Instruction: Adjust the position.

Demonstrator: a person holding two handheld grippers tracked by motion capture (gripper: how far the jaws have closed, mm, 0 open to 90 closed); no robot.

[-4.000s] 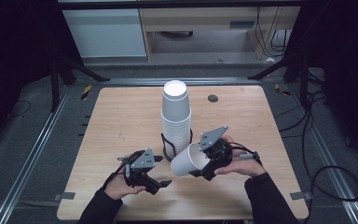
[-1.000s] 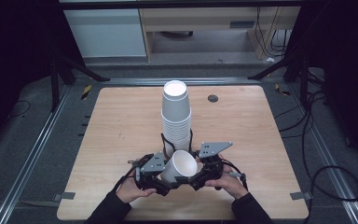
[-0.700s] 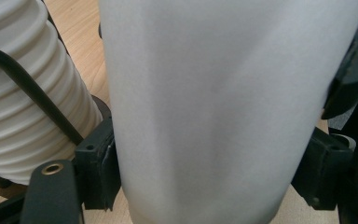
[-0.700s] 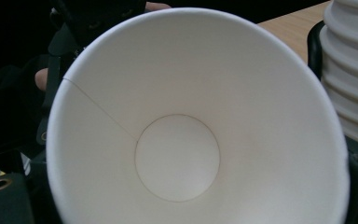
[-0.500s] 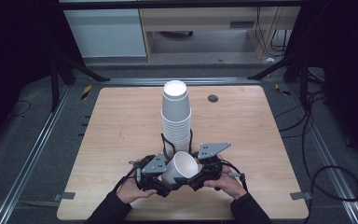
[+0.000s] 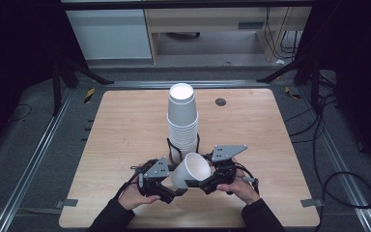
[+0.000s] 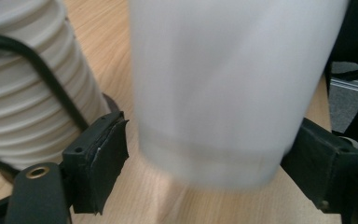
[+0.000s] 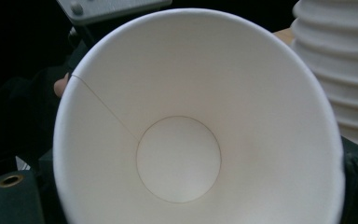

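Tilted further since, cup (image 6: 192, 170); right gripper view (image 8: 179, 158) reveals its inside

You're at a lab recording rig, not a home or shop: bare wooden table (image 6: 125, 125) on a dark floor, aluminium rails (image 6: 34, 154) down both sides, black stand legs (image 6: 77, 70) at the back, loose cables (image 6: 340, 179) on the right, plain cabinets (image 6: 111, 34) behind.
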